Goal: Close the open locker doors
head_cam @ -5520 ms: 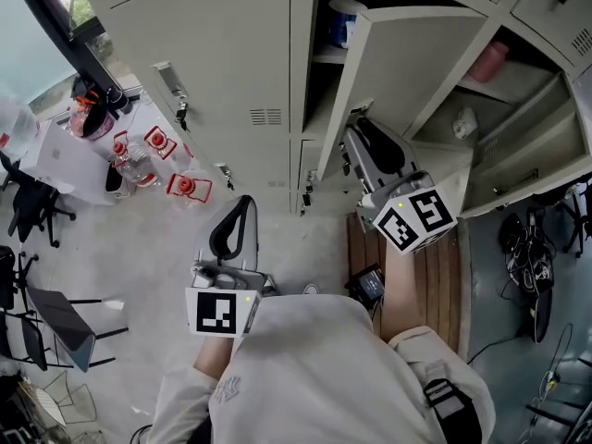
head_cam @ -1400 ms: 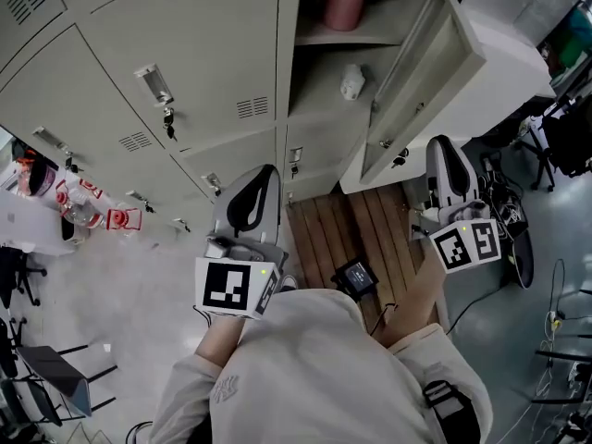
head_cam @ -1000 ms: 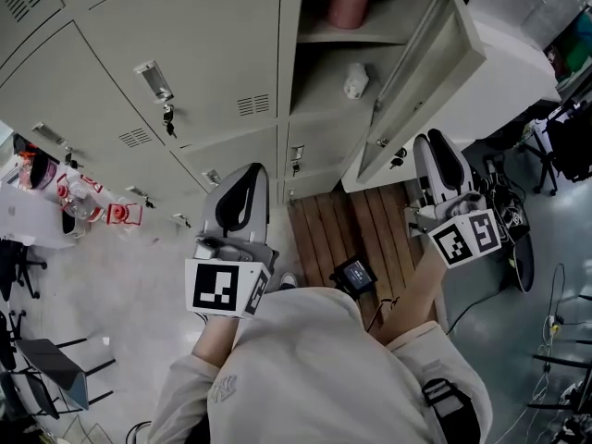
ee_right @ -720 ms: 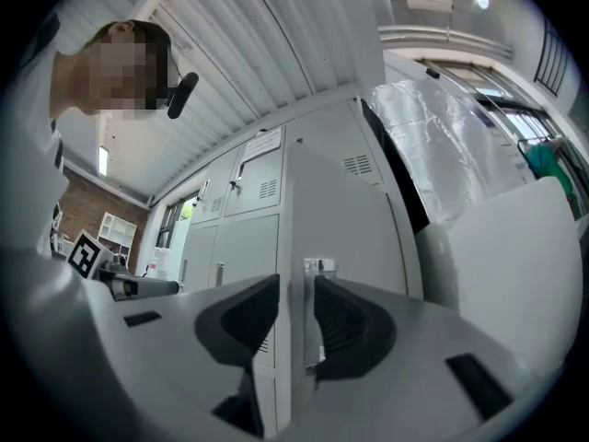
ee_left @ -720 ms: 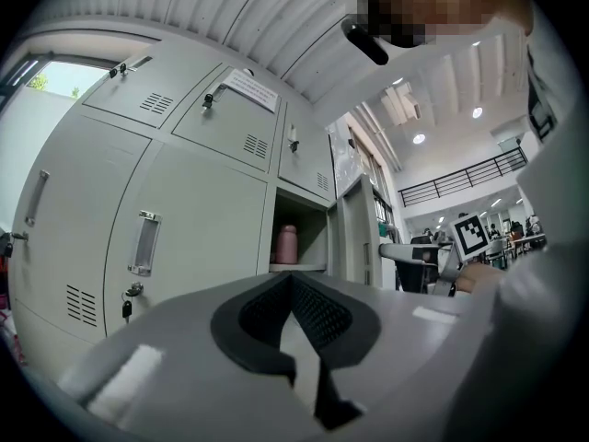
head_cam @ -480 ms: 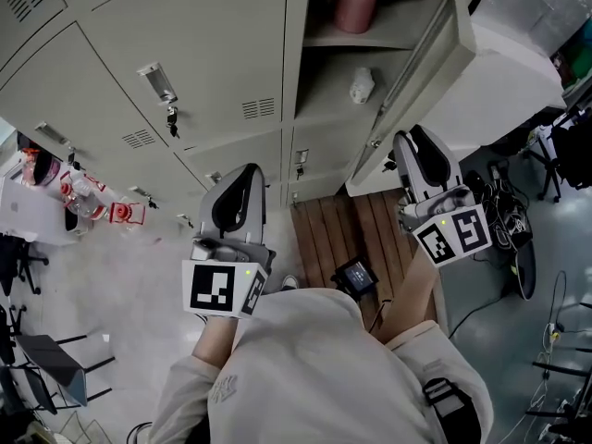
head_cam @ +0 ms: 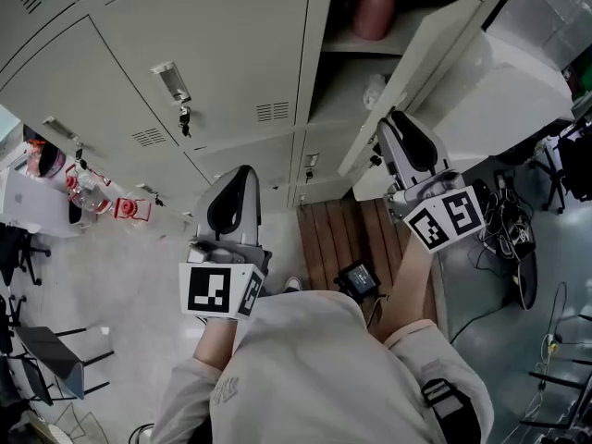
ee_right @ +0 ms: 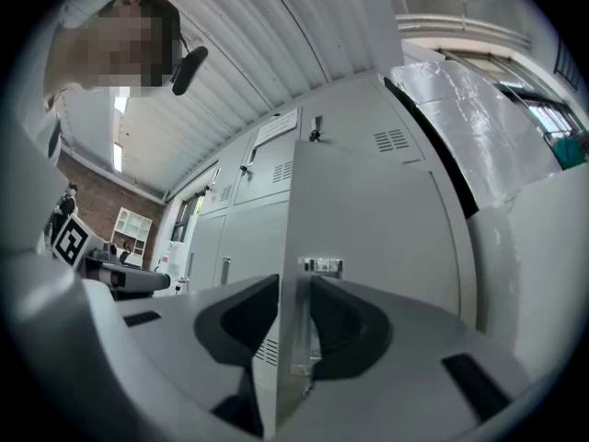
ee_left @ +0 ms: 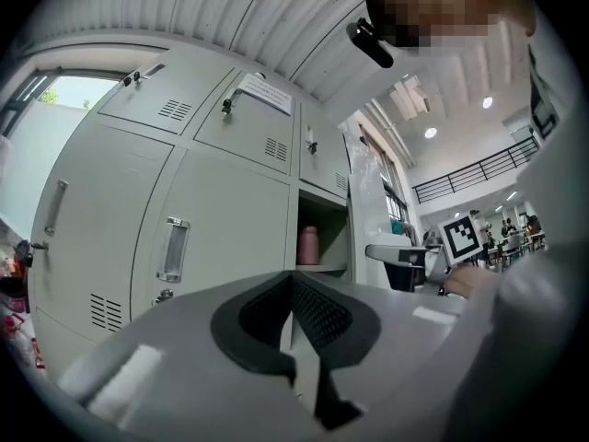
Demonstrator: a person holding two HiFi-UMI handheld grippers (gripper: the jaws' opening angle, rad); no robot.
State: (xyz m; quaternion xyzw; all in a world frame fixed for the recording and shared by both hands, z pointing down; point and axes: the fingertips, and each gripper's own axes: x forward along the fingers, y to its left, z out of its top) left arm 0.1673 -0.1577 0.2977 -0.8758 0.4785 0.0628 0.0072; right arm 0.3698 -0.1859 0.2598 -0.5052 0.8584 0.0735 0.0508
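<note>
Pale grey metal locker door (head_cam: 421, 63) stands swung partway out at the right of the locker bank. A pink cylindrical container (head_cam: 374, 13) sits on the shelf behind it.

Jaws of the right gripper (head_cam: 392, 126) clamp the door's free edge near the latch.

Step in hand, likely: swinging it shut. Next calls for a push toward the frame, then letting go.

Right arm extended, gripper near level. Jaws of the left gripper (head_cam: 242, 178) are together and empty, facing the closed doors.

Workplace locker rm, grey steel lockers (head_cam: 213, 54), concrete flr (head_cam: 120, 276), corrugated ceiling (ee_left: 230, 17)
</note>
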